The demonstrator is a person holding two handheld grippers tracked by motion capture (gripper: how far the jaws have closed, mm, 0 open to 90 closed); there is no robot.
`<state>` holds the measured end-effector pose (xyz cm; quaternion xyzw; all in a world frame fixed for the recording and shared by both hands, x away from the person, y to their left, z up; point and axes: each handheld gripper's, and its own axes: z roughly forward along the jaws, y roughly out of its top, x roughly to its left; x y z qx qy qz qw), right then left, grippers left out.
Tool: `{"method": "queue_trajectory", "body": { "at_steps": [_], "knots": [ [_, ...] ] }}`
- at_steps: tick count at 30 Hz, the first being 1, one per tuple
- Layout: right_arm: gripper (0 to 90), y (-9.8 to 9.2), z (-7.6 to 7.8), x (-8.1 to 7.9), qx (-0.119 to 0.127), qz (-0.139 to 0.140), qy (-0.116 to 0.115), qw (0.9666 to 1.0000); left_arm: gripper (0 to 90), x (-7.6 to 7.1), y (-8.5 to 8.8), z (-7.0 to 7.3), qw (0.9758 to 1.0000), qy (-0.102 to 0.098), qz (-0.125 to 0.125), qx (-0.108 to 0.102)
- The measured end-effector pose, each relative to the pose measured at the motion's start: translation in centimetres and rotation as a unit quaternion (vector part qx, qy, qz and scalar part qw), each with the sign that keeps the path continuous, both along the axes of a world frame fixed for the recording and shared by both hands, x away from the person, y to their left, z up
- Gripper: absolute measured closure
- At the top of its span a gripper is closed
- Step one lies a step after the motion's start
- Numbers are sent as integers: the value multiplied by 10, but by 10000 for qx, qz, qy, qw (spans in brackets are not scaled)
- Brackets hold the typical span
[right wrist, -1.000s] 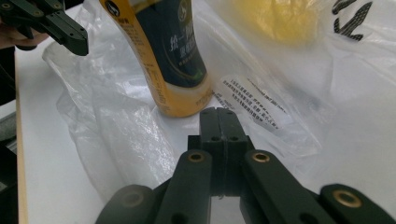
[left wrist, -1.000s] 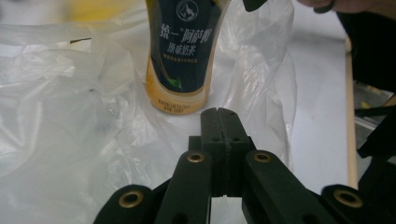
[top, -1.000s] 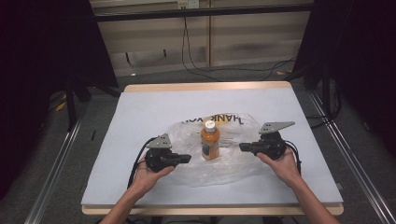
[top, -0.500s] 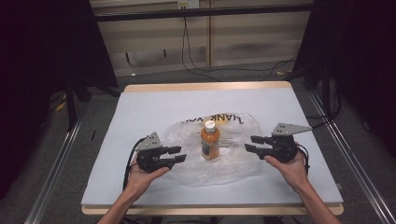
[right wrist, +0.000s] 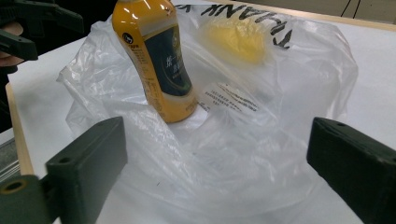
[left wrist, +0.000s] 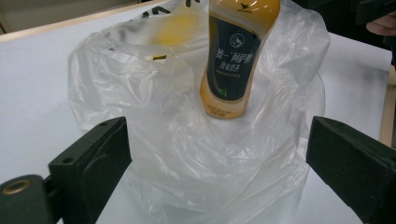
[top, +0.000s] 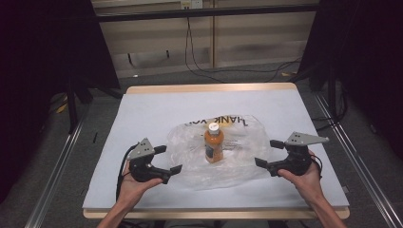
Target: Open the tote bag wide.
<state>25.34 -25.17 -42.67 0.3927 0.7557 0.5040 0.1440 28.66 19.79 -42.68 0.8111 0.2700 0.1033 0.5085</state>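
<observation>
My left gripper [top: 164, 159] sits at the lower left of the high view, my right gripper [top: 268, 154] at the lower right; both have their jaws spread wide with nothing between them, each aimed inward at the bag. Between them, at the middle of the frame, a clear plastic bag [top: 237, 152] lies crumpled on the table [top: 152, 109], and an orange drink bottle [top: 214, 145] stands upright on it, white cap up. In the left gripper view the bottle rises at the upper centre, the film bunched around its base.

I judge the bag thin, limp and slippery: it should crease and slide rather than keep its shape, so a pinch on a bunched edge near either jaw seems best. The bottle looks full, hence fairly heavy, rigid and smooth; its narrower waist above the dark label would suit a grip.

The table is pale and matte with a wooden rim. Beyond it, at the top of the frame, cables [top: 199, 61] trail over a grey floor before a light wall.
</observation>
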Motion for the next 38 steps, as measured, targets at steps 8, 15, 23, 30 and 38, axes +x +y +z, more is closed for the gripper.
{"method": "queue_trajectory", "body": {
  "at_steps": [8, 15, 23, 30, 38],
  "knots": [
    [8, -12, 4, -25, 28, -113, -248, 9996, 24, -18, 20, 8, 9997, -156, 195, -50],
    [46, -24, -2, -45, 19, -526, -343, 9980, 31, -26, 34, 2, 9996, -73, 202, -169],
    [60, -37, -13, -61, 92, -813, -310, 9962, 38, -40, 52, -13, 9976, 16, 632, -270],
    [61, -42, -15, -69, 88, -919, -285, 9953, 26, -52, 73, -21, 9936, -90, 1081, -300],
    [45, -44, -17, -76, 195, -1031, -346, 9939, 14, -57, 82, -20, 9912, -232, 1202, -510]
  ]
}}
